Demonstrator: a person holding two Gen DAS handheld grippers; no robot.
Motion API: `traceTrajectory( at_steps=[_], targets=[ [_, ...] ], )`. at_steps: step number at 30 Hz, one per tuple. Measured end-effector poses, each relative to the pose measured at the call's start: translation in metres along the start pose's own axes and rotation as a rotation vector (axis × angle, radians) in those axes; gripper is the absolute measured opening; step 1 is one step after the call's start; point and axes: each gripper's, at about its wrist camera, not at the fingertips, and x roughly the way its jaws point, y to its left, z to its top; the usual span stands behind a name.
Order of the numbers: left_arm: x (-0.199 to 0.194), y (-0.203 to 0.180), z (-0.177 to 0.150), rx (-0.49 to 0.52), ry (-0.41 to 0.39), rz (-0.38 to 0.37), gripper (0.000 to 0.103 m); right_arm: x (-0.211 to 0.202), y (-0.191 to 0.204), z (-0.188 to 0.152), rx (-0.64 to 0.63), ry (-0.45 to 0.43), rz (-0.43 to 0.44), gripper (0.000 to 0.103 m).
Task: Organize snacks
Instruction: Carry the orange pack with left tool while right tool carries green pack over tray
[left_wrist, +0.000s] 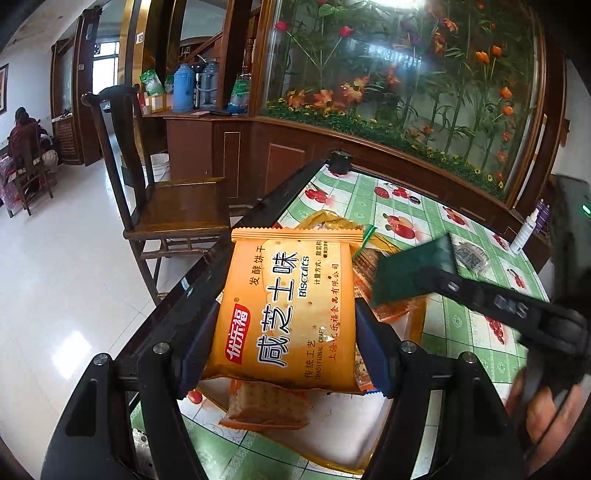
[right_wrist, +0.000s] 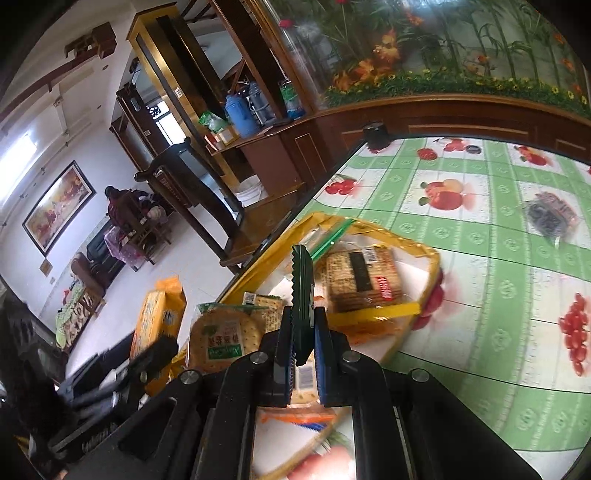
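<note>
While our left gripper (left_wrist: 284, 325) clamps the orange biscuit packet (left_wrist: 284, 306) by both sides above the clear yellow-trimmed bag (right_wrist: 428, 258) on the table (right_wrist: 480, 295), our right gripper (right_wrist: 301, 343) pinches a dark green sachet (right_wrist: 303, 291) edge-on. At two o'clock from that sachet a seaweed cracker pack (right_wrist: 362, 282) lies, seemingly inside the bag; a round-biscuit pack (right_wrist: 221, 339) sits at eight o'clock.

Glossy white floor (left_wrist: 66, 266), dark wooden chair (left_wrist: 173, 206), flower mural (left_wrist: 406, 74).

Glossy plastic biscuit packet (left_wrist: 284, 310); smooth, shiny tablecloth (left_wrist: 465, 325).
</note>
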Motion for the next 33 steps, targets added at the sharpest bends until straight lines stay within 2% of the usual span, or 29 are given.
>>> traceTrajectory(
  at_steps=[8,11,14,19,20,21,23,24,26,33],
  targets=[
    [0.0,-0.002,-0.003,0.019,0.017,-0.011,0.071,0.048,0.011,0.007,0.053,0.045,0.089,0.009],
    [0.001,-0.004,-0.002,0.027,0.023,-0.015,0.071,0.063,0.01,0.009,0.072,0.057,0.096,0.009],
    [0.004,-0.01,-0.004,0.035,0.032,-0.022,0.071,0.073,0.002,0.007,0.095,0.08,0.089,0.015],
    [0.006,-0.021,-0.008,0.048,0.042,-0.032,0.071,0.072,-0.018,0.001,0.141,0.089,0.089,0.032],
    [0.006,-0.022,-0.008,0.05,0.044,-0.035,0.071,0.067,-0.021,0.0,0.149,0.082,0.076,0.041],
    [0.006,-0.024,-0.009,0.052,0.046,-0.038,0.071,0.061,-0.024,-0.001,0.153,0.07,0.065,0.06],
    [0.006,-0.028,-0.011,0.06,0.046,-0.037,0.071,0.044,-0.03,-0.005,0.151,0.037,0.048,0.078],
    [0.006,-0.03,-0.011,0.06,0.046,-0.038,0.071,0.039,-0.032,-0.006,0.151,0.028,0.037,0.082],
    [0.007,-0.033,-0.013,0.062,0.051,-0.039,0.071,0.027,-0.043,-0.01,0.174,0.02,0.029,0.085],
    [0.012,-0.044,-0.02,0.08,0.063,-0.033,0.071,-0.009,-0.081,-0.024,0.253,-0.012,0.001,0.085]
  ],
)
